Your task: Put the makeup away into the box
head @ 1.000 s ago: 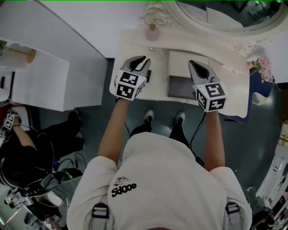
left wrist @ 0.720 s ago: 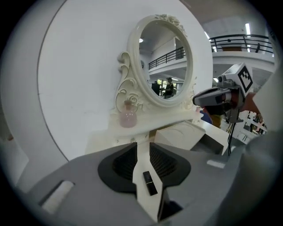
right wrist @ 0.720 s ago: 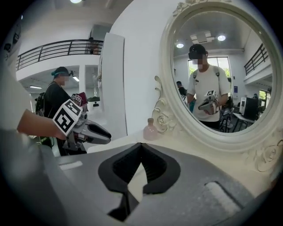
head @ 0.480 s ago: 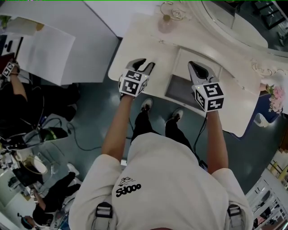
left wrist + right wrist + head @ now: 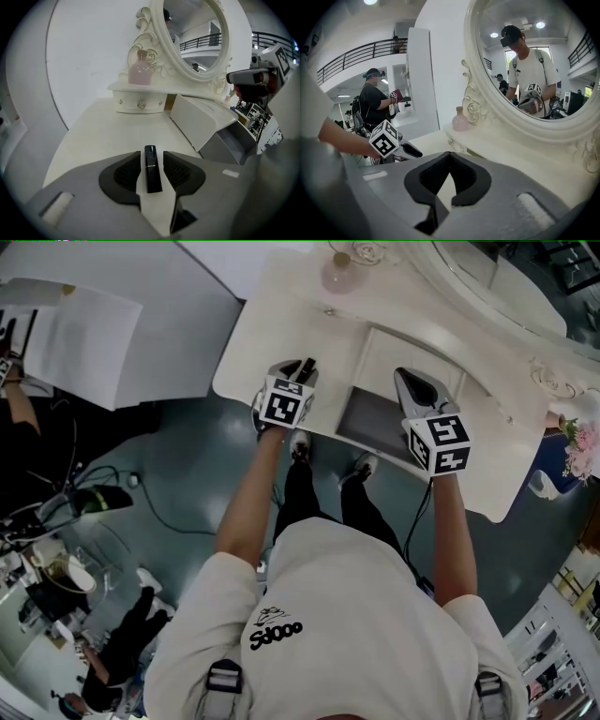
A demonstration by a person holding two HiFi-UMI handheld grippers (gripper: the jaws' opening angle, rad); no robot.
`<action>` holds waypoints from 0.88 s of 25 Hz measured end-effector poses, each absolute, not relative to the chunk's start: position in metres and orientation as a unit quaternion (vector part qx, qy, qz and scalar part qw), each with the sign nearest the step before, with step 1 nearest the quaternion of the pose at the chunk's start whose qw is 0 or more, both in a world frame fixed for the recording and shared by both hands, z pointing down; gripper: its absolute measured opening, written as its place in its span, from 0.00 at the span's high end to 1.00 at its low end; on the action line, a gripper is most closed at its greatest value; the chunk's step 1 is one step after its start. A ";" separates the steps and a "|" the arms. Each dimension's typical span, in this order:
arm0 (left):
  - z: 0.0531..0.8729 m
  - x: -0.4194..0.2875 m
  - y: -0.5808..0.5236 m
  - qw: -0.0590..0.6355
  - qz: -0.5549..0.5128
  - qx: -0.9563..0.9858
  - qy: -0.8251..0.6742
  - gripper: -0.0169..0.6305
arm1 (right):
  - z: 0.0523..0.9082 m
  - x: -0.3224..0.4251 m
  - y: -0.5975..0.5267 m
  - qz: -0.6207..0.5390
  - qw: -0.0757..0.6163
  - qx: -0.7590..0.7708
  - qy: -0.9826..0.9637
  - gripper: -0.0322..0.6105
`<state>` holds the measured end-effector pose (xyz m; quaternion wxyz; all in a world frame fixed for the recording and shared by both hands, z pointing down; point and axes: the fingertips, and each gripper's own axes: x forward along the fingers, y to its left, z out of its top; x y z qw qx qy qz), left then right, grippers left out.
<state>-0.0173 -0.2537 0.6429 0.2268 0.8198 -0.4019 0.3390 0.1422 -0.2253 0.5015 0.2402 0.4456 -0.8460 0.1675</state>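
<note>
"Where's the black tube (image 5: 152, 168)?"

"Flat on the desk (image 5: 93, 136), between the left tongs (image 5: 152, 157). They're opening, pads clear of it (box (image 5: 225, 143) near, on its right). Right tongs (image 5: 449, 157) are closed, empty."

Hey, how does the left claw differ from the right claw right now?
The left claw is opening its jaws, with a black lipstick between them; the right claw has its jaws together, empty. The left claw is over the bare tabletop, the right claw at the open grey box. Both point toward the mirror.
</note>
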 end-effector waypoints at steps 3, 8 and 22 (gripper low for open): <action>0.652 -0.016 -0.250 0.230 0.354 0.813 -0.401 0.73 | 0.504 0.147 -0.220 0.171 0.242 0.451 -0.842 0.95; 0.657 -0.020 -0.246 0.233 0.361 0.808 -0.403 0.79 | 0.501 0.152 -0.218 0.173 0.240 0.461 -0.837 0.95; 0.567 -0.005 -0.257 0.167 0.313 0.856 -0.375 0.80 | 0.452 0.168 -0.205 0.140 0.205 0.519 -0.818 0.95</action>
